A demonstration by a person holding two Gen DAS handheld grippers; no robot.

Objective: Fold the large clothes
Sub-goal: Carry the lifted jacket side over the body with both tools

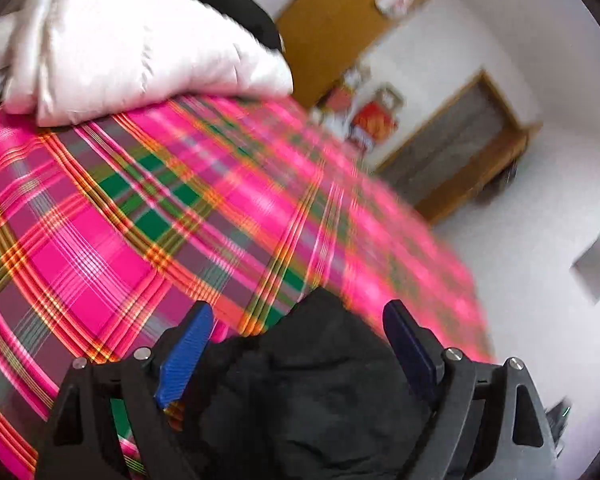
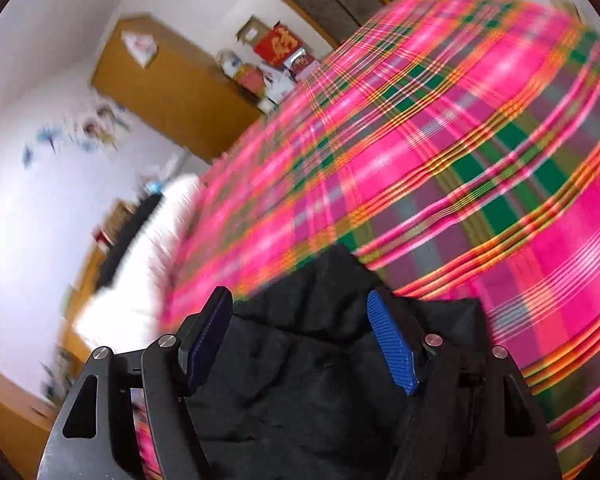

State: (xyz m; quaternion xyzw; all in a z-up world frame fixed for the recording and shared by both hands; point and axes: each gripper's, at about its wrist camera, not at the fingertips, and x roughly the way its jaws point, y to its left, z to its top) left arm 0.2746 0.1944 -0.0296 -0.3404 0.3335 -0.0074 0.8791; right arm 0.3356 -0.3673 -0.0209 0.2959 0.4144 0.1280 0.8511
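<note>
Left gripper (image 1: 300, 316) and right gripper (image 2: 302, 298), each spread wide, ribbed blue pads (image 2: 392, 348) flanking crumpled matte black garment (image 1: 312, 392) at 6 o'clock (contact with pads unclear). Behind it, smooth pink plaid bedsheet (image 1: 140, 208). Puffy white quilted duvet (image 1: 132, 36) at 11 o'clock in the left view.

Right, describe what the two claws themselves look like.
Both match. The left claw and right claw each have two ribbed blue finger pads on angular black linkage arms with triangular cutouts, joined by round silver pins. No cables, markings or sleeves show.
</note>
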